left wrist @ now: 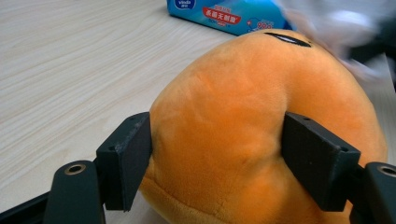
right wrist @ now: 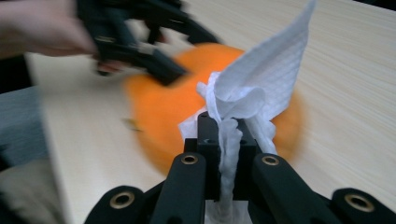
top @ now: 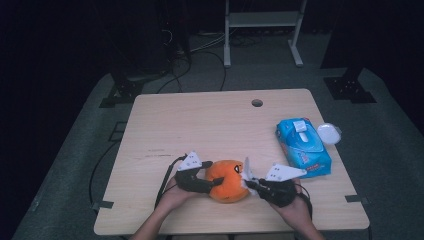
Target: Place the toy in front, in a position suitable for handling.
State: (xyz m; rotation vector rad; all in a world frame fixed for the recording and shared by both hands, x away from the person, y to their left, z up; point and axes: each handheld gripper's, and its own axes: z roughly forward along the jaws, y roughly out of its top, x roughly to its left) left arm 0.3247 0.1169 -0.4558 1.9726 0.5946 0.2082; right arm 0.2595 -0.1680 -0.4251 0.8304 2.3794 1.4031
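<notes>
Fingers of left gripper (left wrist: 217, 163) clamp orange plush (left wrist: 261, 130); right gripper (right wrist: 227, 140) pinches white wipe (right wrist: 266, 79); blue wipes pack (top: 303, 146) near right.

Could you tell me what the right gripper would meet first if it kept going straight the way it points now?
Most likely the orange plush toy. The right gripper, shut on a white wipe, points straight at it, so the wipe would touch first. Depth is blurred, so the gap is unclear.
</notes>
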